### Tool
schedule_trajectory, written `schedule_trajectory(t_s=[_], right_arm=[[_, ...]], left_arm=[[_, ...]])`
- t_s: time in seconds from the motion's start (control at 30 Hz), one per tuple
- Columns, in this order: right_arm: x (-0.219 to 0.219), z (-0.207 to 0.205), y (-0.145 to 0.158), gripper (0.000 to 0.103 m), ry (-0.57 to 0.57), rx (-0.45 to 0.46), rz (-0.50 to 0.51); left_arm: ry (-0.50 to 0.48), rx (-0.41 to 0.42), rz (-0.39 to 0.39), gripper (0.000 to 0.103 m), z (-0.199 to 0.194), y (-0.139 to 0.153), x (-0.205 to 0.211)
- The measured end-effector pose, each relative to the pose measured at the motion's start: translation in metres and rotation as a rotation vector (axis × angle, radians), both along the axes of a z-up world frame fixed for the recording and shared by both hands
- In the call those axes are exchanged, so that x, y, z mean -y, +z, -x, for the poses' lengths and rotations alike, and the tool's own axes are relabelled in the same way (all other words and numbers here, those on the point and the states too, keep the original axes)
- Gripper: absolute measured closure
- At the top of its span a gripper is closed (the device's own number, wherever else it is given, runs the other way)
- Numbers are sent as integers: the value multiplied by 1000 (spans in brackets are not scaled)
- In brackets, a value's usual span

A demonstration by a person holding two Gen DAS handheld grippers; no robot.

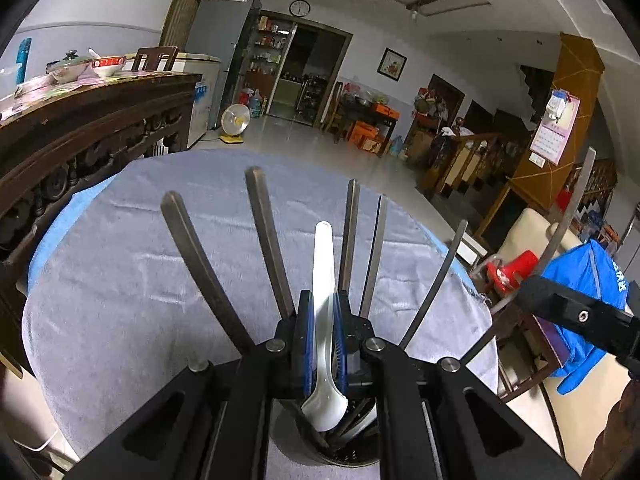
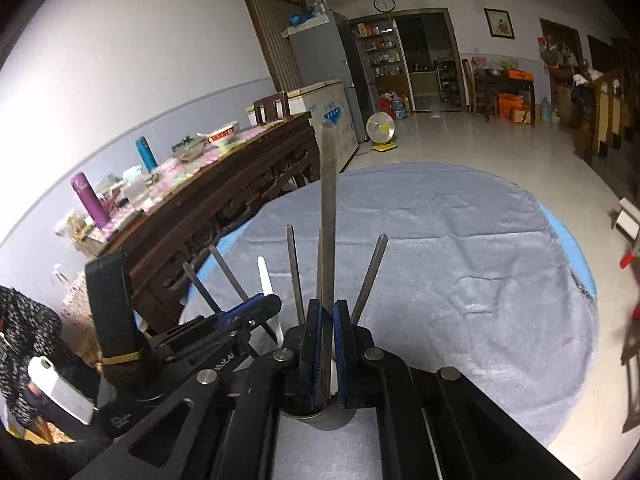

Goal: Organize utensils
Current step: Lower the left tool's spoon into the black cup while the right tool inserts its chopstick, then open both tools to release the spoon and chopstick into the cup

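My left gripper [image 1: 323, 300] is shut on a white plastic spoon [image 1: 325, 264], bowl down in a round metal utensil holder [image 1: 320, 448], handle up. Several dark metal chopsticks [image 1: 268, 240] fan out of the holder. My right gripper [image 2: 327, 308] is shut on a long metal chopstick [image 2: 329, 208] that stands upright, its lower end in the same holder [image 2: 328, 420]. The left gripper [image 2: 256, 312] shows at the left of the right wrist view, the right gripper's finger [image 1: 572, 312] at the right of the left wrist view.
The holder stands on a round table under a grey-blue cloth [image 2: 460, 264]. A carved dark wood sideboard [image 2: 224, 200] with bowls and bottles stands to the left. A red stool [image 1: 516, 268] and a blue bag [image 1: 584, 280] are to the right.
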State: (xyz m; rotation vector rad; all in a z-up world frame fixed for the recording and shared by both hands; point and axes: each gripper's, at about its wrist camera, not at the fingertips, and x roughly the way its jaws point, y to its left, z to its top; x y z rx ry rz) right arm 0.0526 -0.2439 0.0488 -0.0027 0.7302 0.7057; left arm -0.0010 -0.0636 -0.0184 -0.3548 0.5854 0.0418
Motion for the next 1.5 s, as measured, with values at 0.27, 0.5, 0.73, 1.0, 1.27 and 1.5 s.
schedule_trajectory(t_s=[0.27, 0.5, 0.73, 1.0, 1.27, 1.5], right_arm=[[-5, 3, -15, 96, 14, -30, 19], [-7, 4, -27, 96, 23, -56, 27], [-6, 0, -32, 96, 28, -76, 22], [-4, -3, -37, 96, 18, -94, 26], [-5, -4, -40, 96, 27, -111, 29], [-1, -4, -39, 91, 18, -117, 11]], left_arm=[[-28, -15, -13, 93, 1, -2, 5], [-50, -22, -27, 93, 3, -1, 10], [-66, -26, -39, 93, 6, 1, 15], [-82, -38, -18, 93, 7, 1, 11], [-93, -44, -21, 93, 6, 3, 11], [-88, -36, -12, 81, 12, 15, 9]])
